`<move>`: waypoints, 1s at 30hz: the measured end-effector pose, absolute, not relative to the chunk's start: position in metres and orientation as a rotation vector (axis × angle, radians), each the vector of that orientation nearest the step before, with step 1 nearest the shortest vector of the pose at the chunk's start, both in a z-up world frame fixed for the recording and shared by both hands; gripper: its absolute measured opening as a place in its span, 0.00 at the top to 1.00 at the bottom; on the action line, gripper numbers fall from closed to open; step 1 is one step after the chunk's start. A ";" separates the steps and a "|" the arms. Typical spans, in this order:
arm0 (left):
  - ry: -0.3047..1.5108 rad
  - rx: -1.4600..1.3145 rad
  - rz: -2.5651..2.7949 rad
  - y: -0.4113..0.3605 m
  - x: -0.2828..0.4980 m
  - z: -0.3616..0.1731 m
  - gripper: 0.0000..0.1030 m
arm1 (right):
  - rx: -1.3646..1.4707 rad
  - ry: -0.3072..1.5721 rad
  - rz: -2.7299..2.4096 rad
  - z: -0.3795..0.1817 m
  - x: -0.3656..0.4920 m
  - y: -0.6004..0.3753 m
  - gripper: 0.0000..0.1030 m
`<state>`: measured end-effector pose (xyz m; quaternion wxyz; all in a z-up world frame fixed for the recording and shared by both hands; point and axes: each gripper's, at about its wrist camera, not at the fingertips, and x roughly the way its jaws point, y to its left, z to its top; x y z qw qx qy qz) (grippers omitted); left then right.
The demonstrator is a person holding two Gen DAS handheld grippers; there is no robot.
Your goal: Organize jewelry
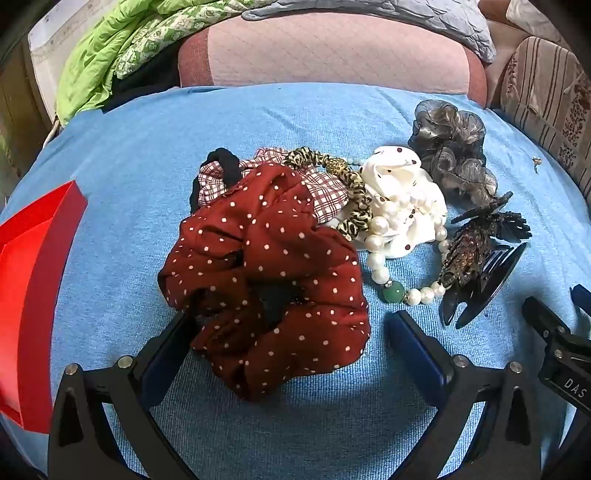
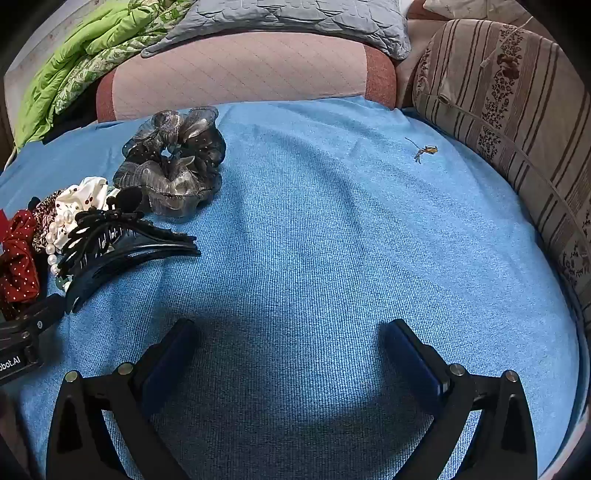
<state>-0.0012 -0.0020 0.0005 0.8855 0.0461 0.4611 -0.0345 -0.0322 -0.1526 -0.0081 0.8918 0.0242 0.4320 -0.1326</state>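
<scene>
A dark red polka-dot scrunchie (image 1: pixel 266 273) lies on the blue cloth (image 1: pixel 110 184), between the fingers of my open left gripper (image 1: pixel 291 332); its edge overlaps the left fingertip. Behind it is a pile: a plaid scrunchie (image 1: pixel 325 192), a leopard one (image 1: pixel 354 199), a white dotted one (image 1: pixel 399 192), a pearl bracelet (image 1: pixel 380 258) with a green bead, a grey organza scrunchie (image 2: pixel 173 158) and a black claw clip (image 2: pixel 122 243). My right gripper (image 2: pixel 291 332) stands open over bare cloth, right of the pile. A small earring (image 2: pixel 424 149) lies alone far right.
A red open box (image 1: pixel 33 280) stands at the left edge. A pink cushion (image 2: pixel 240 74), a green quilt (image 2: pixel 74 55) and a grey pillow (image 2: pixel 295 18) border the far side. A striped cushion (image 2: pixel 517 122) lines the right.
</scene>
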 end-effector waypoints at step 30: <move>0.963 0.090 -0.073 0.002 0.000 0.000 0.00 | 0.054 0.885 -0.274 -0.011 -0.038 -0.154 0.00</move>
